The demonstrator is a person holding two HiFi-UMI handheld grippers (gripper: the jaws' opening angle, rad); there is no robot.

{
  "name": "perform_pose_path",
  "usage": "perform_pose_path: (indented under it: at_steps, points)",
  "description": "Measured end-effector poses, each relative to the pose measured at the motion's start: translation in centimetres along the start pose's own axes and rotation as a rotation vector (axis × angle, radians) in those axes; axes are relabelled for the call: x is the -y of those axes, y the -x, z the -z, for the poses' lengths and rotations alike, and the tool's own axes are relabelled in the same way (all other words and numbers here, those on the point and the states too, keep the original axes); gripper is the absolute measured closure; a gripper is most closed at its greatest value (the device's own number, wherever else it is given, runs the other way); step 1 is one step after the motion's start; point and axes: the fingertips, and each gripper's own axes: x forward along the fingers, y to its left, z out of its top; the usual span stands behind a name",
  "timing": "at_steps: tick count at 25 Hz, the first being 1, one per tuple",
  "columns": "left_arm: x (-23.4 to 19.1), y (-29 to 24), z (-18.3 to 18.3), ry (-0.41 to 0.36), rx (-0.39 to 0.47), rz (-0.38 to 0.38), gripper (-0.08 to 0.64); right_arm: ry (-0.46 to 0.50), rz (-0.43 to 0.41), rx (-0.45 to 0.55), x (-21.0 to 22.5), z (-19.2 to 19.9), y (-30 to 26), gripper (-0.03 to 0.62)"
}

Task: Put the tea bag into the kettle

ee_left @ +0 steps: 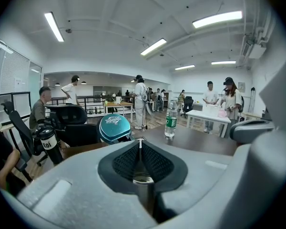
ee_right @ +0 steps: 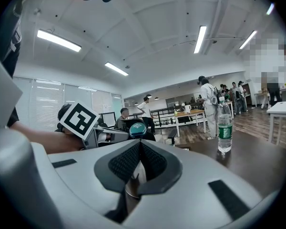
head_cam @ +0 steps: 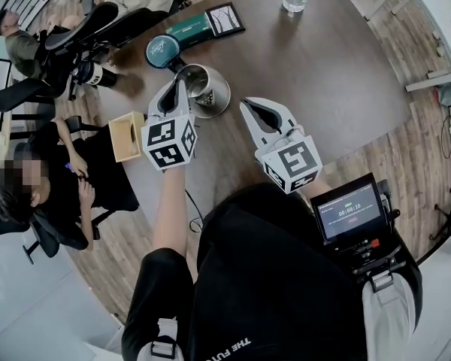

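left claw [head_cam: 179, 85] / right claw [head_cam: 254, 111]: pale grey, black pads [ee_left: 157, 163] | marker cubes [head_cam: 168, 143]: black-white | T-shirt [head_cam: 286, 277]: black, white lettering

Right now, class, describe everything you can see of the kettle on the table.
The kettle is shiny steel, rounded, upright on a round base on the dark table. Its teal lid looks swung open at its far side. The left gripper, shut on a thin white strip, is over its mouth; whether they touch cannot be told.
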Motion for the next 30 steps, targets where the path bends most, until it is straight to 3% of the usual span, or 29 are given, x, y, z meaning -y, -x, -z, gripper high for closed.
perform_pose_path:
  at_steps: [13,17,24,30]
  points:
    - [1.9,8.5,-2.1,-0.017,0.177,-0.067,0.554,0.02,-0.028,0.028,-1.3,-1.2,0.6,0.588]
    - [2.6,13.0,-1.8,0.021,0.22,-0.048,0.555,0.043,-0.032,0.037,-3.9,-1.2,1.9,0.588]
    - [3.1,16.0,-0.1,0.001,0.21,-0.038,0.555,0.069,-0.053,0.029,-6.8,-1.1,2.7,0.588]
    - [2.8,17.4,1.2,0.049,0.189,-0.045,0.555,0.07,-0.068,0.01,-7.9,-0.6,3.3,0.588]
